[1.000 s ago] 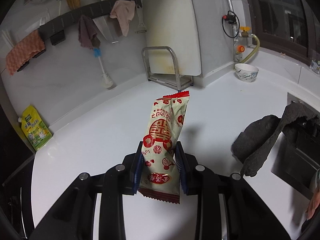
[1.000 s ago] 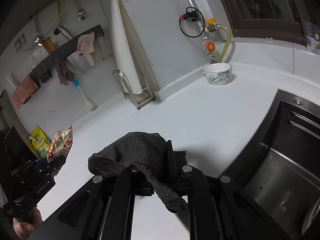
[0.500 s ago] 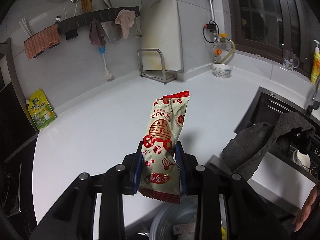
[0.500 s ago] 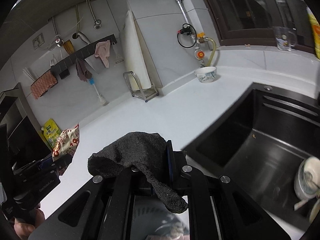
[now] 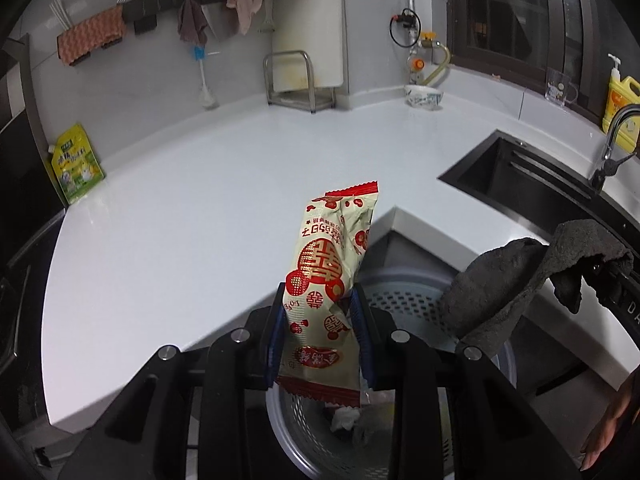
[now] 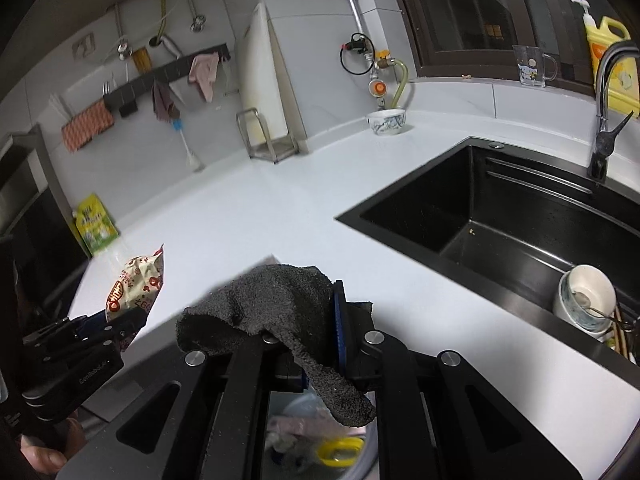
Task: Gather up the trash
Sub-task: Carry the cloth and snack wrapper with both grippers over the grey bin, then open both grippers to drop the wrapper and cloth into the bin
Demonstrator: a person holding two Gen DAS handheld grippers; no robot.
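Observation:
My left gripper [image 5: 320,332] is shut on a cream and red snack wrapper [image 5: 334,276], held upright above a grey perforated trash bin [image 5: 404,300] below the counter's edge. The bin holds crumpled paper and other trash. My right gripper [image 6: 304,332] is shut on a dark grey rag [image 6: 276,304] that drapes over its fingers; it hangs over the same bin [image 6: 320,436]. The rag also shows at the right in the left wrist view [image 5: 520,280]. The wrapper and left gripper show at the left in the right wrist view [image 6: 136,280].
A white counter [image 5: 200,200] wraps around a black sink [image 6: 500,216] with a bowl [image 6: 586,296] in it and a tap [image 6: 604,112]. A green pouch [image 5: 76,168], a cutting-board rack [image 5: 300,80], a small bowl [image 5: 424,96] and a yellow soap bottle [image 5: 620,100] stand along the wall.
Both grippers have pulled back from over the counter to beyond its edge. The trash bin has come into view beneath them. Both still hold their items.

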